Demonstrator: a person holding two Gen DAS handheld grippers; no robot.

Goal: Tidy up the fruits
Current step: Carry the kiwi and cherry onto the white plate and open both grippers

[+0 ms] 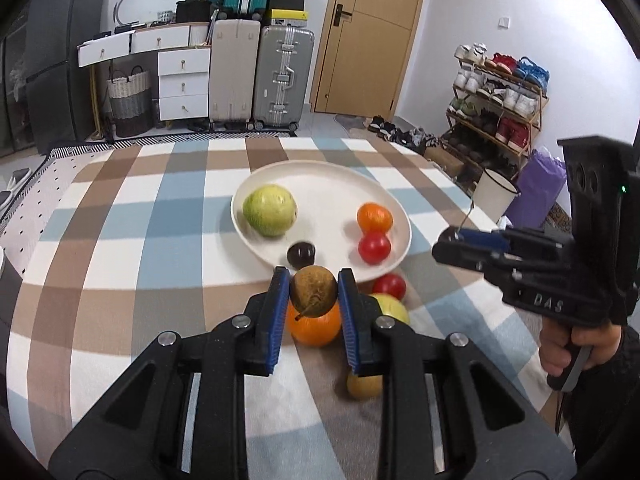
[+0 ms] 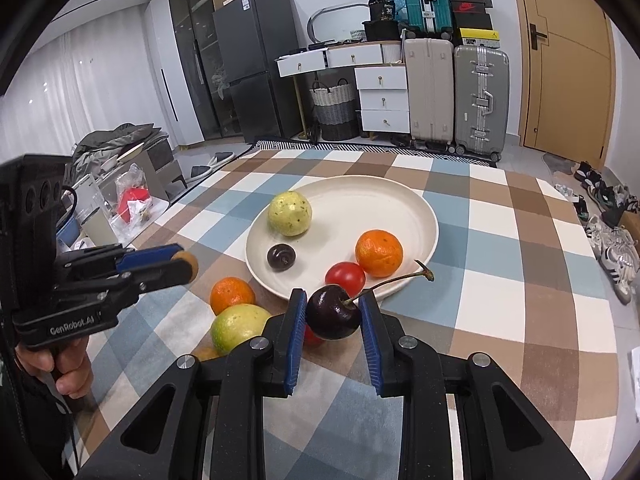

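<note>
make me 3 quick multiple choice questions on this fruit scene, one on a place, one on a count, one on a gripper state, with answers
1. Where is the big green fruit that lies farthest from the grippers?
A. on the plate
B. on the cloth
C. in the left gripper

2. How many fruits lie on the plate?
A. two
B. four
C. six

3. What is the right gripper doing?
A. standing open and empty
B. shut on a cherry
C. shut on an orange

Answers:
1 A, it rests inside the plate's rim.
2 B, the green fruit, a dark cherry, an orange and a red tomato.
3 B, both blue pads press the dark cherry, its stem sticking out.
</note>
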